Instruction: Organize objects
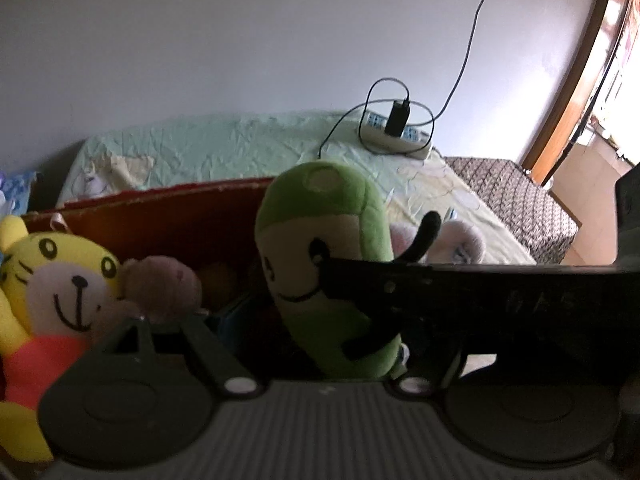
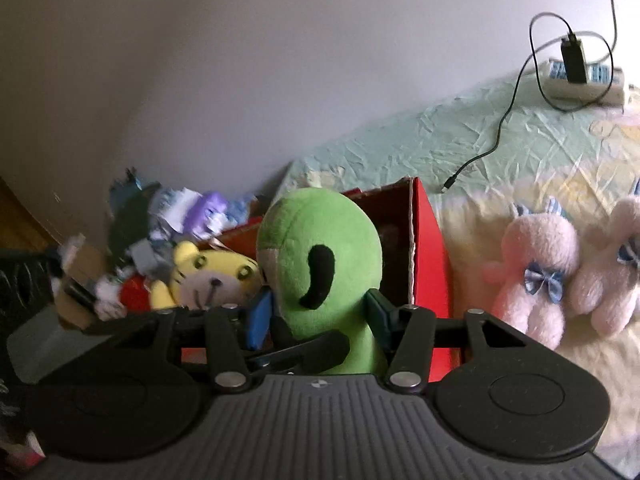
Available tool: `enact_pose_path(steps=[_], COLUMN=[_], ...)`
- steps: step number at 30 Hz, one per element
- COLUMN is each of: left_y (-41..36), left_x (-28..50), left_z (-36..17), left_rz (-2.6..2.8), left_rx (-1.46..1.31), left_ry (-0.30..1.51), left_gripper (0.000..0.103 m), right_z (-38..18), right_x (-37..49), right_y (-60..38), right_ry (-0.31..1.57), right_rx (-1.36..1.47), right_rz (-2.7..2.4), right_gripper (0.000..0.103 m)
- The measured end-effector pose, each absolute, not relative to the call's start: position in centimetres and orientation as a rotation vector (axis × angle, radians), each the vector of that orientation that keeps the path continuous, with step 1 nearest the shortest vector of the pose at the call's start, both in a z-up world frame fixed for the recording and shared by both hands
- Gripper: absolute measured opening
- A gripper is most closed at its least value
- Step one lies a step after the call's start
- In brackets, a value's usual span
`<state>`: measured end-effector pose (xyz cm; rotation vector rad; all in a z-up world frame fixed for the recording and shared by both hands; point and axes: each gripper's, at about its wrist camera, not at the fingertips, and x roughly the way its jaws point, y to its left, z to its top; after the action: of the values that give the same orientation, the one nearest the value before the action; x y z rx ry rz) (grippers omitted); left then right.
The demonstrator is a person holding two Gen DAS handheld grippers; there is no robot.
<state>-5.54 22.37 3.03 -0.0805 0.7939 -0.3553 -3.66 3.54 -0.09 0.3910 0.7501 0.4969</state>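
now your right tool [image 2: 318,320] is clamped on the green plush [image 2: 320,248] over the red box [image 2: 430,256]; your left tool's [image 1: 256,320] opening i can't tell.

right gripper [image 2: 316,316] clamped shut; left gripper [image 1: 168,320] state unclear.

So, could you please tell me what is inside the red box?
A yellow tiger plush sits inside the red box. The green plush covers the rest of the interior.

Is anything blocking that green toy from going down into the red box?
Partly. The right gripper holds the green toy over the red box, where a yellow tiger toy already fills the left part.
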Motion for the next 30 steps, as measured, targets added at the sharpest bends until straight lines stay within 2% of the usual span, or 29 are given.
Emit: enact_pose_path(steps=[10,13,18,24,26,30], left_y=[22.8,22.9,22.9,22.3,21.8,21.2], left_x=[-4.5,-4.5,-4.2,-3.3,-3.4,-3.5], left_z=[0.6,0.4,0.1,-0.5,-0.4,-0.8], left_rz=[-0.389,-0.398,-0.423,-0.464,-0.479,-0.468], left_rx=[-0.027,-0.026,-0.044,-0.070,-0.064,-0.018], left_ry=[0.854,0.859,0.872,0.907,0.904,0.899], left_gripper=[0.075,0.070,0.070,0.071,0.073,0.073], right_z=[-0.6,-0.3,0.1,0.1,0.1,-0.3], right_x=[-3.5,-3.9,-3.8,-3.6,-3.6,-3.2], right_y=[5.3,4.8,3.8,3.3,3.0,2.6], right_ry=[0.792,0.775,0.734,0.697,0.681,0.695], right_rx=[0.263,0.267,0.317,0.366,0.379,0.423], right_rz=[0.421,0.404,0.394,0.382,0.376,0.377], right_gripper=[0.055,0.055,0.055,0.051,0.045,0.042])
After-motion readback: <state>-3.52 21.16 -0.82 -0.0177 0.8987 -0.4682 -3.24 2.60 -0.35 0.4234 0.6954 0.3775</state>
